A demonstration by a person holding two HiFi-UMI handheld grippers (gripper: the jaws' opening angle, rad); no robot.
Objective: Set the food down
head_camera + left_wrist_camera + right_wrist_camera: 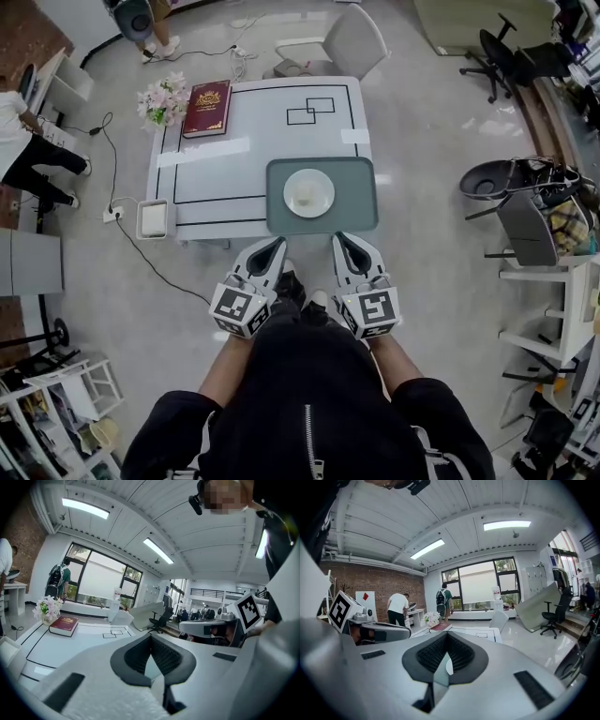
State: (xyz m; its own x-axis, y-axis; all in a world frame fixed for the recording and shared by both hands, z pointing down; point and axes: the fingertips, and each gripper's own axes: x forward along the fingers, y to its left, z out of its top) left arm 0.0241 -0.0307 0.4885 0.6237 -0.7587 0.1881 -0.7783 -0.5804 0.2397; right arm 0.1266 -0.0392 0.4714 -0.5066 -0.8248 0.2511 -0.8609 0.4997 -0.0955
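Observation:
A white plate (pixel 308 193) rests on a grey-green tray (pixel 356 211) at the near edge of the white table (pixel 216 164); I cannot make out any food on the plate. Both grippers hover side by side over the floor, just short of the table's near edge and close to the person's body. The left gripper (pixel 270 251) points at the tray's left corner, its jaws shut with nothing between them (pixel 151 637). The right gripper (pixel 343 246) points at the tray's right part, also shut and empty (pixel 447 636). Neither one touches the tray.
A red book (pixel 207 108) and a bunch of flowers (pixel 164 100) lie at the table's far left. A white box (pixel 153 219) sits at its near left corner. A chair (pixel 347 42) stands behind the table, a cart (pixel 539 211) to the right, cables (pixel 141 246) on the floor at left.

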